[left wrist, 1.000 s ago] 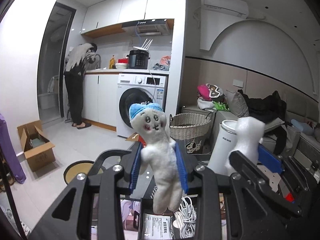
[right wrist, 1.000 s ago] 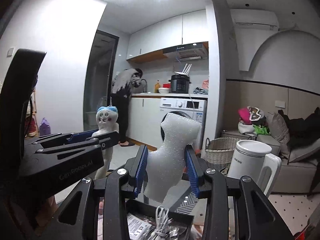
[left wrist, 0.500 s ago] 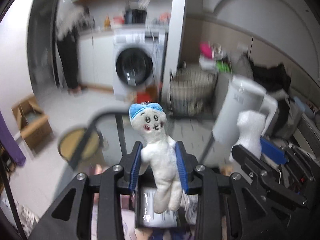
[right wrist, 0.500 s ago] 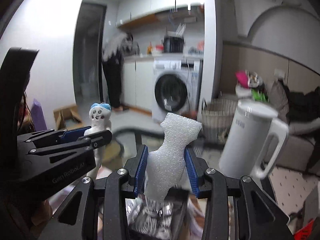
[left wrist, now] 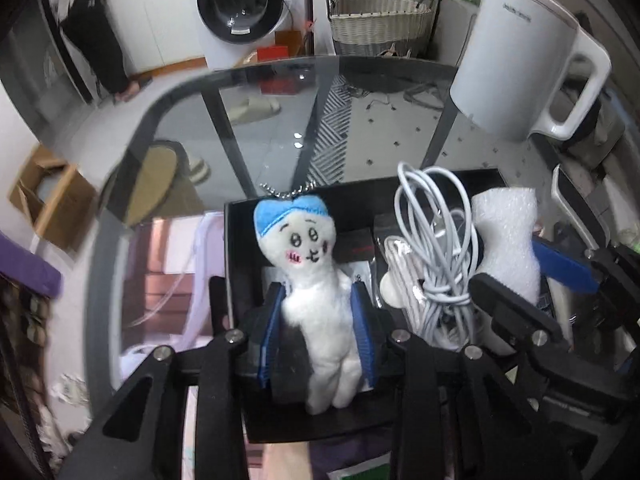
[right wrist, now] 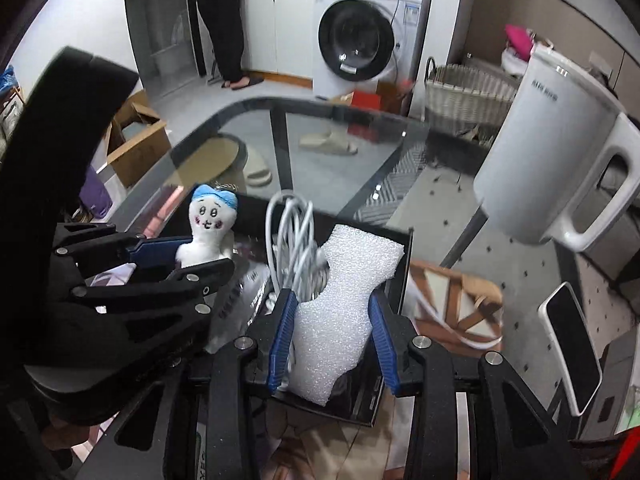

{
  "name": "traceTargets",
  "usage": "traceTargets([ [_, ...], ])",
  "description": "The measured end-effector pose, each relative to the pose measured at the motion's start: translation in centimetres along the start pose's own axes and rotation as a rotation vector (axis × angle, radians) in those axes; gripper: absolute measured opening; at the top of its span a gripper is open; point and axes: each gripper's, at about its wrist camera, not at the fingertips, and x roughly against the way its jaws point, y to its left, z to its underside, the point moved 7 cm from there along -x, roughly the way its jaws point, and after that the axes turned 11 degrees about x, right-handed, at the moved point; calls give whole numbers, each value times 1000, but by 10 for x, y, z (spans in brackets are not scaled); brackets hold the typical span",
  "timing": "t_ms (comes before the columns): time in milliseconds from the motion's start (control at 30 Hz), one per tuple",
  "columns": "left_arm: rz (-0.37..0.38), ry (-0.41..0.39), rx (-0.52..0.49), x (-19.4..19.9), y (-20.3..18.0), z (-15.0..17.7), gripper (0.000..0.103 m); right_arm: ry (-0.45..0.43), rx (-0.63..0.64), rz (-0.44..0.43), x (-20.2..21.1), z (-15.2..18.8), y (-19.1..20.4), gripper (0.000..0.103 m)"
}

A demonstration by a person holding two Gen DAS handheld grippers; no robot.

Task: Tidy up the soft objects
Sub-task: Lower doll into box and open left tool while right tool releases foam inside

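Note:
My left gripper [left wrist: 318, 332] is shut on a white plush doll with a blue cap [left wrist: 310, 280], held upright over the left part of a black box [left wrist: 236, 216]. It also shows in the right wrist view [right wrist: 210, 228]. My right gripper [right wrist: 332, 332] is shut on a white foam piece [right wrist: 340, 300], held over the box's right part [right wrist: 402, 276]. The foam also shows in the left wrist view [left wrist: 506, 240].
The box holds a coiled white cable [left wrist: 436, 248] and packets. It sits on a glass table [left wrist: 280, 120]. A white kettle [left wrist: 516, 52] stands at the back right. A phone [right wrist: 572, 344] lies to the right. A wicker basket [left wrist: 380, 20] stands behind.
Both grippers have tilted down and lowered with their loads, from facing the room to hanging over the black box on the table.

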Motion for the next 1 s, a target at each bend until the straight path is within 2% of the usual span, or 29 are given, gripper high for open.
traceTargets([
  [233, -1, 26, -2, -1, 1, 10, 34, 60, -12, -47, -8, 16, -1, 39],
  [600, 38, 42, 4, 9, 6, 7, 37, 94, -26, -71, -3, 15, -1, 43],
  [700, 45, 15, 22, 20, 9, 5, 44, 85, -36, -75, 1, 14, -2, 48],
  [867, 107, -19, 49, 46, 10, 2, 44, 43, -67, -56, 18, 10, -9, 62],
  [1000, 110, -50, 6, 70, 5, 11, 44, 3, -89, -91, 36, 5, -11, 63],
])
